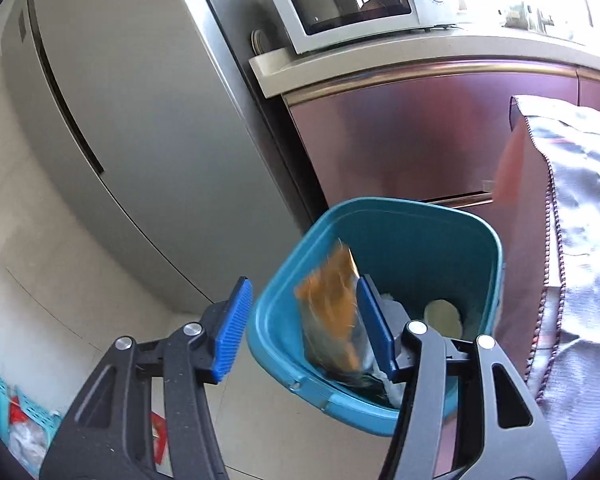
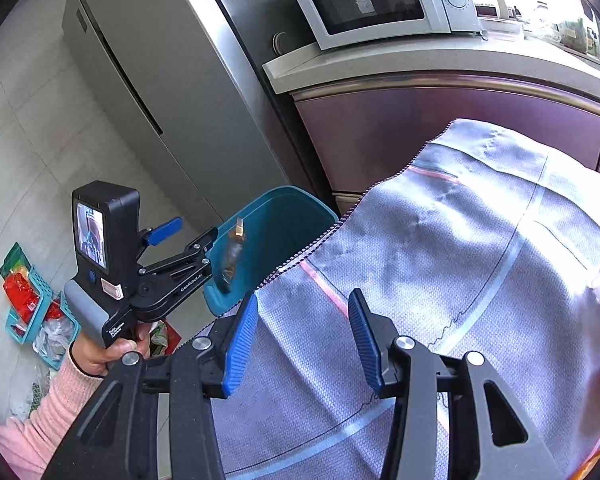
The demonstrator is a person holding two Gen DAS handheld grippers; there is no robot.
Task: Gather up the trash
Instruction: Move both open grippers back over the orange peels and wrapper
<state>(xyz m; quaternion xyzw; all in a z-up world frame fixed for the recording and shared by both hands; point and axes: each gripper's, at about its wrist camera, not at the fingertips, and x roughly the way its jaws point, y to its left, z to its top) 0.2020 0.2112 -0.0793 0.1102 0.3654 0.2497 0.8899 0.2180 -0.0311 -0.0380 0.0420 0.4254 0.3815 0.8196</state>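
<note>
Kitchen floor beside fridge (image 1: 132, 128): teal bin (image 1: 440, 232) is seen. Orange wrapper (image 1: 332, 296) is caught falling into bin, just beyond spread left gripper (image 1: 300, 332); right gripper (image 2: 304, 336) spread, empty, near bin.

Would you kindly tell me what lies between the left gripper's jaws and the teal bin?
An orange snack wrapper, blurred, hangs between the open left gripper and the teal bin; the left wrist view shows it.
</note>
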